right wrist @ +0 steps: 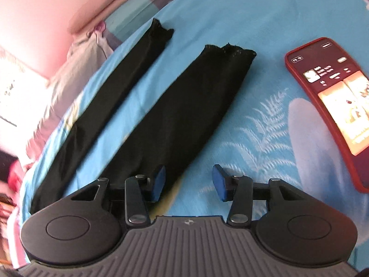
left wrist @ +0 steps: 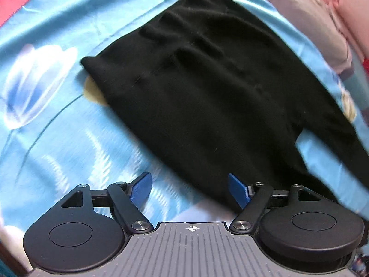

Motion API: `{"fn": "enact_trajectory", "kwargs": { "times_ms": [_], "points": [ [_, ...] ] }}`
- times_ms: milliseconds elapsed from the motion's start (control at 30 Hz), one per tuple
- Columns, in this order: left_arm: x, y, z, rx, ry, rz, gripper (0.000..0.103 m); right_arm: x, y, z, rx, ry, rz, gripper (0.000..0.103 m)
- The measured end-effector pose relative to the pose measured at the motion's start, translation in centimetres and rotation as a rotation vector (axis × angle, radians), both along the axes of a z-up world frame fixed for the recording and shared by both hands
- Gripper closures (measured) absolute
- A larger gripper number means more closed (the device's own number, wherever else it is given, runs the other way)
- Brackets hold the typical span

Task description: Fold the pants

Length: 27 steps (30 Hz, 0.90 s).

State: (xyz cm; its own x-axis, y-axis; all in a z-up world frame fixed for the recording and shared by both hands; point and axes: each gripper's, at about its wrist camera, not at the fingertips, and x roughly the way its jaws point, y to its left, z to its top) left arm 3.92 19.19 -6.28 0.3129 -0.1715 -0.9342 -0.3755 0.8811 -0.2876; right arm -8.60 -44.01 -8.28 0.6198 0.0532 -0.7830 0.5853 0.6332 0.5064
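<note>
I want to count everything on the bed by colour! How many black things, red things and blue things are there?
Black: 1, the pants lying spread out flat
Red: 1, the phone in its red case, beside the pant legs
Blue: 1, the bedsheet under both
Total: 3

Bright, even light; motion blur both views; fisheye bending at edges; pink overexposed corners.

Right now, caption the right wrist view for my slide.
Open right gripper above black pants legs spread on blue sheet, phone alongside.
</note>
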Motion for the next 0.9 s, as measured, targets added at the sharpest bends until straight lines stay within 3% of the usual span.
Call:
{"fn": "enact_trajectory", "kwargs": {
  "times_ms": [167,200,233,300,333,367,400,433,600,767,900],
  "points": [
    [1.2,1.1,-0.7,-0.109,-0.058,0.082,0.0,0.8,-1.7,-0.9,0.06,-0.059,-0.058,0.054],
    [1.4,1.2,-0.7,-0.121,-0.065,0.09,0.0,0.9,-1.9,-1.0,0.073,-0.066,-0.074,0.061],
    [1.6,1.2,-0.8,-0.125,-0.068,0.093,0.0,1.0,-2.0,-1.0,0.082,-0.064,-0.089,0.08],
    [1.6,1.0,-0.7,-0.114,-0.066,0.091,0.0,1.5,-2.0,-1.3,0.098,-0.037,-0.065,0.095],
    [1.6,1.1,-0.7,-0.109,-0.058,0.091,0.007,1.6,-1.8,-1.2,0.078,-0.031,-0.046,0.095],
    [1.7,1.1,-0.8,-0.112,-0.04,0.094,0.028,1.9,-1.5,-0.9,0.054,-0.024,-0.023,0.095],
    [1.9,1.2,-1.1,-0.116,-0.022,0.104,0.021,2.0,-1.5,-0.7,0.044,-0.019,-0.011,0.096],
    [1.9,1.3,-1.0,-0.122,-0.023,0.119,0.029,2.2,-1.5,-0.4,0.046,-0.021,-0.007,0.096],
    [3.6,1.7,2.1,-0.152,-0.11,0.112,0.032,4.7,-2.1,3.0,0.072,-0.096,0.03,0.096],
    [9.6,0.7,4.8,-0.132,-0.173,0.045,0.035,12.0,-2.1,6.5,0.059,-0.141,0.114,0.096],
    [15.7,0.0,4.7,-0.123,-0.181,0.011,0.035,18.9,-2.7,6.6,0.083,-0.138,0.104,0.096]
  ]
}}
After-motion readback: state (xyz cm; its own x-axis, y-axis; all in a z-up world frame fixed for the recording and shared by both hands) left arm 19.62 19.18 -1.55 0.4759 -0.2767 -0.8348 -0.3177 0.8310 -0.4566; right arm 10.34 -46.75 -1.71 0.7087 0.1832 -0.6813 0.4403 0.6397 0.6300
